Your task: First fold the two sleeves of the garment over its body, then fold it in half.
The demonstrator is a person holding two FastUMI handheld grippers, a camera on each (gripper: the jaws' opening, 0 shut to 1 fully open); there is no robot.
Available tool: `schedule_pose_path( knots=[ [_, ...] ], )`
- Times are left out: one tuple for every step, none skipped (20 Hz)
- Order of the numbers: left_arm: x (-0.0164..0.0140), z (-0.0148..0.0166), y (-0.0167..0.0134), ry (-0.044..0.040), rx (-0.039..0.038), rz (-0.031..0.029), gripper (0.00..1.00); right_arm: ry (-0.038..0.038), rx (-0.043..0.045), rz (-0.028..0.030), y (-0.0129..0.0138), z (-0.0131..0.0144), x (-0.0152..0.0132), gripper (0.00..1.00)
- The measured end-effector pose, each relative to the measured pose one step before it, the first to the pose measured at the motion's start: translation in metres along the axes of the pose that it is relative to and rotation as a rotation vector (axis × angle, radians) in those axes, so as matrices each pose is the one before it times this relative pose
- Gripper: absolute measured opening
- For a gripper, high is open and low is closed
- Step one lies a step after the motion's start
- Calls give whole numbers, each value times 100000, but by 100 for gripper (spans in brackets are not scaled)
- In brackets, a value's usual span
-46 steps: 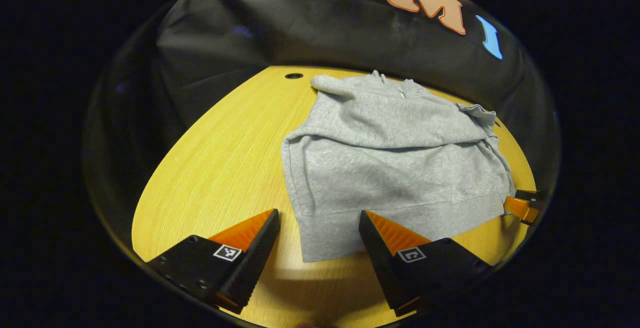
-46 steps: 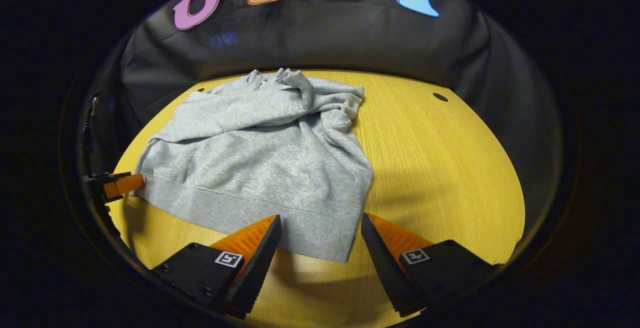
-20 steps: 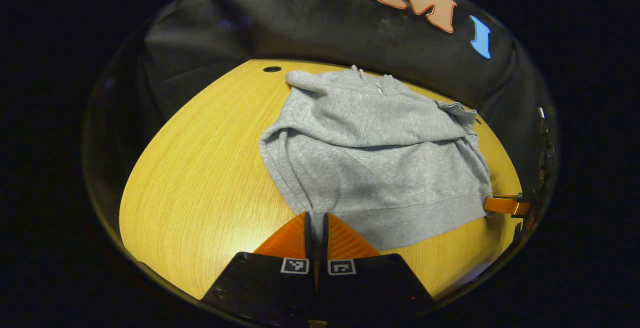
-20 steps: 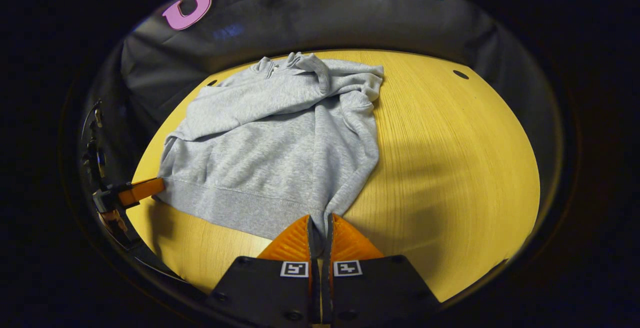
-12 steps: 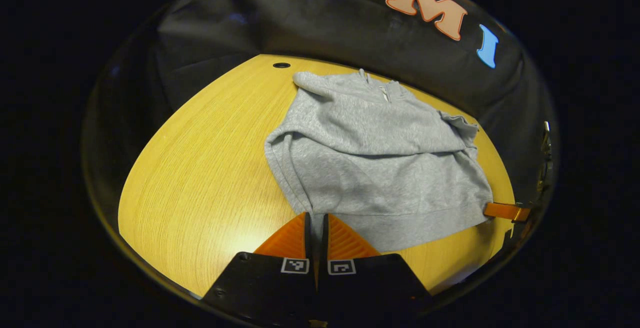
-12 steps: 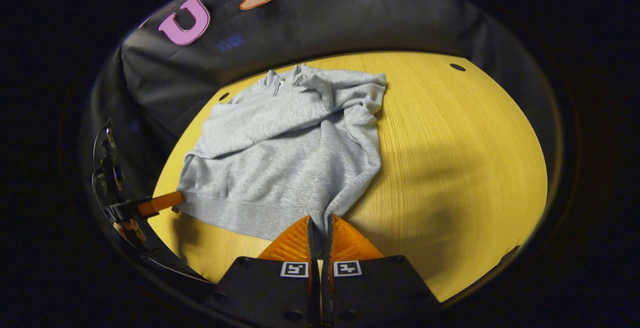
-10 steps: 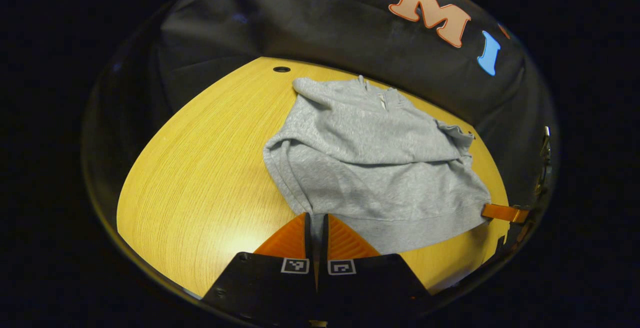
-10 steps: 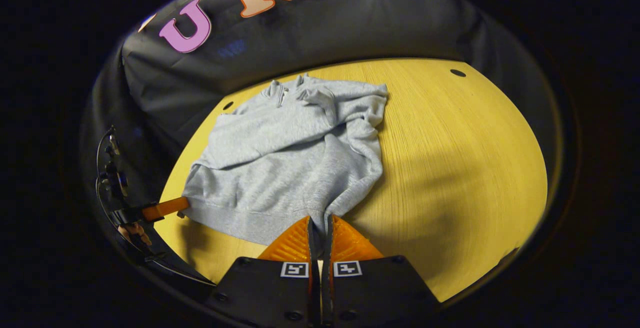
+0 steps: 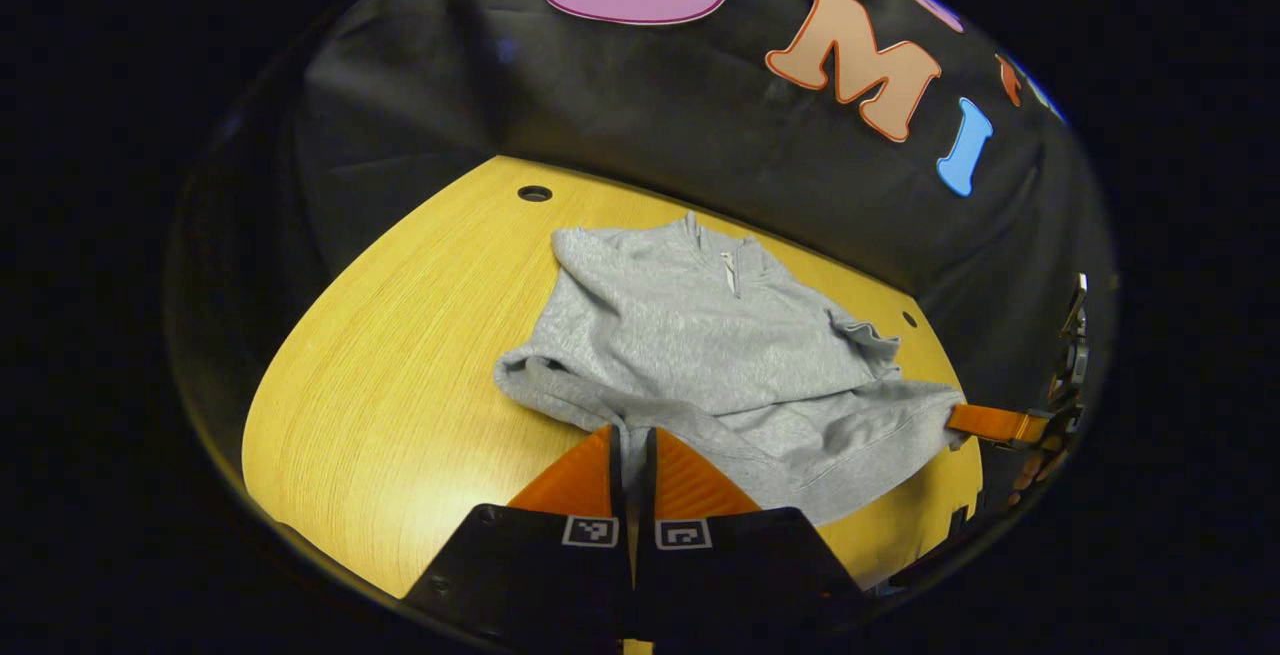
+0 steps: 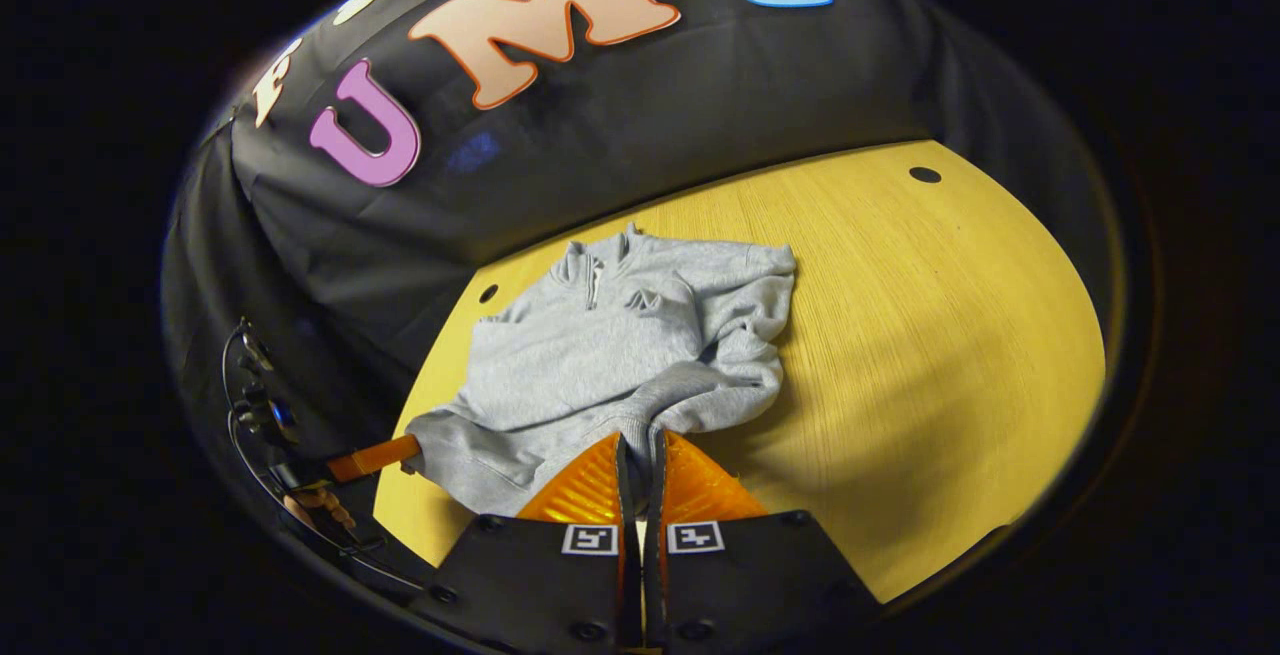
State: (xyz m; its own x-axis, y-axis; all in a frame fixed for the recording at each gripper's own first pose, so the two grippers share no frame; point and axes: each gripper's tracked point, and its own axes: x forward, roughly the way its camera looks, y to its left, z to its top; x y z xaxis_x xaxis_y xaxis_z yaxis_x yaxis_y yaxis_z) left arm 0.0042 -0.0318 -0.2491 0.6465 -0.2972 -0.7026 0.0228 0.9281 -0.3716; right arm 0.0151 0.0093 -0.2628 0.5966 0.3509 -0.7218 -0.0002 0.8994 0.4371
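Note:
A grey zip-neck sweatshirt [image 9: 700, 345] lies on the yellow wooden table [image 9: 390, 355], both sleeves folded over its body. My left gripper [image 9: 631, 435] is shut on one corner of the bottom hem, which is raised off the table. My right gripper [image 10: 640, 440] is shut on the other hem corner of the sweatshirt [image 10: 620, 355], also lifted. The hem hangs between the two grippers and curls toward the collar [image 9: 725, 245]. In the left gripper view the right gripper [image 9: 1000, 425] shows at the right edge; in the right gripper view the left gripper [image 10: 375, 457] shows at the left.
Black cloth walls [image 9: 620, 105] close in the far side of the table. Small round holes [image 9: 534, 194] [image 10: 924, 175] sit near the table's far corners. Bare tabletop [image 10: 950, 365] stretches to the right of the garment in the right gripper view. A hand [image 10: 315, 510] holds the left gripper.
Both grippers, shut on the hem corners since a second ago, have risen and moved toward the collar. The lower half of the sweatshirt has lifted and shortened over the upper half.

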Motion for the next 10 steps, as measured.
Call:
schedule_pose_path(
  knots=[
    [216, 749, -152, -1255, -934, -552, 0, -1147, 1974, 613, 64, 870, 255, 4],
    [296, 802, -150, -345, -923, -579, 0, -752, 2190, 617, 173, 897, 412, 4],
    [413, 899, 21, -1263, -601, -210, 0, -468, 1967, 419, 184, 623, 678, 4],
    [547, 832, -10, -361, -304, -338, 0, -741, 1845, 29, 92, 785, 309, 4],
    [440, 717, -87, -653, -65, -347, 0, -766, 1316, -174, -66, 731, 655, 4],
    [571, 571, -109, 796, 106, -662, 0, -205, 1326, -286, -117, 687, 692, 4],
    [683, 510, -30, 459, 145, -714, 0, -308, 1792, -457, -67, 594, 769, 4],
    [551, 427, -130, 1269, 7, -507, 0, -94, 2718, -251, -208, 564, 935, 4],
    [798, 534, 22, 432, -216, -452, 0, 1012, 3910, -208, -141, 284, 853, 4],
    [772, 369, 157, 1447, -746, -162, 0, 1237, 4857, 288, -138, 322, 769, 4]
  ],
)
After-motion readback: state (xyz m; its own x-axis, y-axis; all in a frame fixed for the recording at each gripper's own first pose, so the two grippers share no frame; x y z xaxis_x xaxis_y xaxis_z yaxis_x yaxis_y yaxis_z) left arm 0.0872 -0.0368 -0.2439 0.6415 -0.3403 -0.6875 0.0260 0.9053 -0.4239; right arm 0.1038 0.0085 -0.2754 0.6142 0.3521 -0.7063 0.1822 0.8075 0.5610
